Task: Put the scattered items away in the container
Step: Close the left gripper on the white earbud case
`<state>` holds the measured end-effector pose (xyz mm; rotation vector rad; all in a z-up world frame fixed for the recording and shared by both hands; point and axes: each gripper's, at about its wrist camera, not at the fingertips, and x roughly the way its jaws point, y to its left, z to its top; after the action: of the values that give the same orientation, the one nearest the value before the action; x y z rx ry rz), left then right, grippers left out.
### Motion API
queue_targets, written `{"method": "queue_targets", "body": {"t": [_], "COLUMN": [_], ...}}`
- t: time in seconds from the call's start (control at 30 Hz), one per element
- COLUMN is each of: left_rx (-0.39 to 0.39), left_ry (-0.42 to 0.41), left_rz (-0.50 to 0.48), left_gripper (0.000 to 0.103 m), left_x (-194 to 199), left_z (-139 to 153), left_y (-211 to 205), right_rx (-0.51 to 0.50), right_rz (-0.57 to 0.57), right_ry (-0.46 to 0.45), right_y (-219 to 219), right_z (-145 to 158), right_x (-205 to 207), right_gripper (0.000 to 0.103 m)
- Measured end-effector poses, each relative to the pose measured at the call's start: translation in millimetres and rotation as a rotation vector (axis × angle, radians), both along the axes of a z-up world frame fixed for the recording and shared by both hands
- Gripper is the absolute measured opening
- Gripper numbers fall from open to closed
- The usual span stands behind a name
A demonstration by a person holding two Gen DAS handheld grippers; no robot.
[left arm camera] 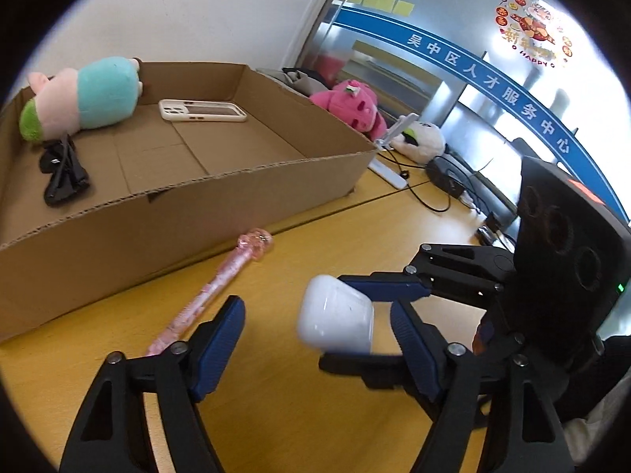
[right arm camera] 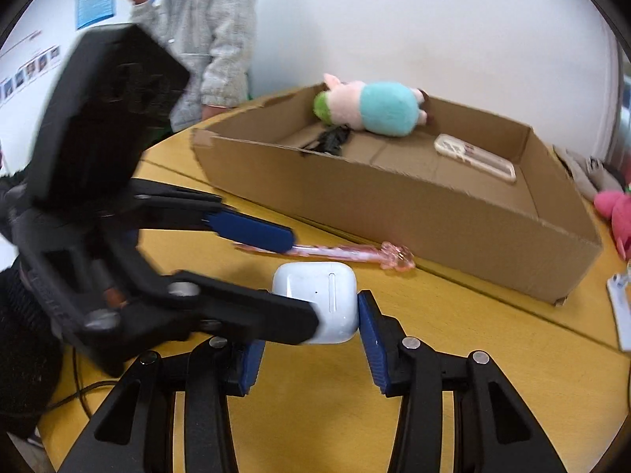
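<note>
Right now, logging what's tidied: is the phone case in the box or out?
In. The phone case lies flat on the cardboard box floor.

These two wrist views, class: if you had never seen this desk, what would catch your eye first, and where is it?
The white earbud case stands out, clamped in the right gripper just above the yellow table. Beside it a pink pen lies on the table, with the left gripper open near it. Behind is the cardboard box, which holds a pastel plush toy, a white phone case and a black item.
</note>
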<state>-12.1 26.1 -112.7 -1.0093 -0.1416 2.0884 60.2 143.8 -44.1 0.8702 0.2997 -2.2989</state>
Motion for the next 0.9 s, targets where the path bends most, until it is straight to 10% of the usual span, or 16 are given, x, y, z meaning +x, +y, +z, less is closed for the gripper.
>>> {"method": "queue_targets", "body": {"t": [0.1, 0.57, 0.9], "left_rx": [0.046, 0.043, 0.036], "left_ry": [-0.045, -0.064, -0.005], "left_rz": [-0.052, -0.019, 0.009], "left_gripper": [0.038, 0.036, 0.03], "left_x": [-2, -4, -14], "left_z": [-3, 6, 72], "left_y": [3, -1, -13], "right_rx": [0.019, 0.04, -0.021], "right_rz": [0.026, 0.037, 0.133], "right_ry": [0.029, -0.011, 0.019], "right_y": [-6, -10, -10], "right_z": [3, 4, 56], "right_x": [10, 0, -17], "right_gripper": [0.048, 0.047, 0.047]}}
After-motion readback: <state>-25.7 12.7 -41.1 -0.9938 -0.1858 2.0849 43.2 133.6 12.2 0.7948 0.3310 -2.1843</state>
